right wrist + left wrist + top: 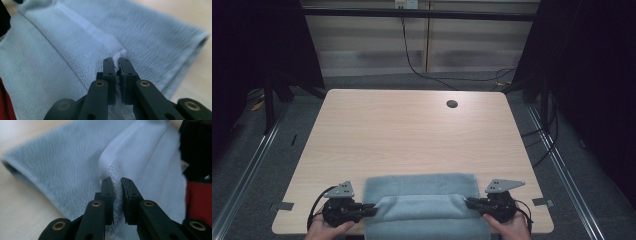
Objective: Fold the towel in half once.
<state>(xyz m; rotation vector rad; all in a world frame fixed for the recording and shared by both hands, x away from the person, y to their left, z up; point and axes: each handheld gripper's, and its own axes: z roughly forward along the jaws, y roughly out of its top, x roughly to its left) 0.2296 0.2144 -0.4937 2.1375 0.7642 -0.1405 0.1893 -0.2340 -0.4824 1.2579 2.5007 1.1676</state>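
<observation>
Both grippers (371, 210) (469, 202) pinch grey towel (422, 187) edge (no label readable).

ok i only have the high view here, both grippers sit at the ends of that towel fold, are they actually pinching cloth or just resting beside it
Observer: Pinching. In the left gripper view the left gripper has its jaws closed on a bunched edge of the grey-blue towel.
Operator: and the right one
Observer: Same there: the right gripper clamps the towel's hemmed corner, with only a thin sliver of cloth between its jaws.
Operator: anything near the cloth i cant see from up here
Observer: Yes, something red shows just past the towel's near edge in the left gripper view; I cannot tell what it is.
</observation>
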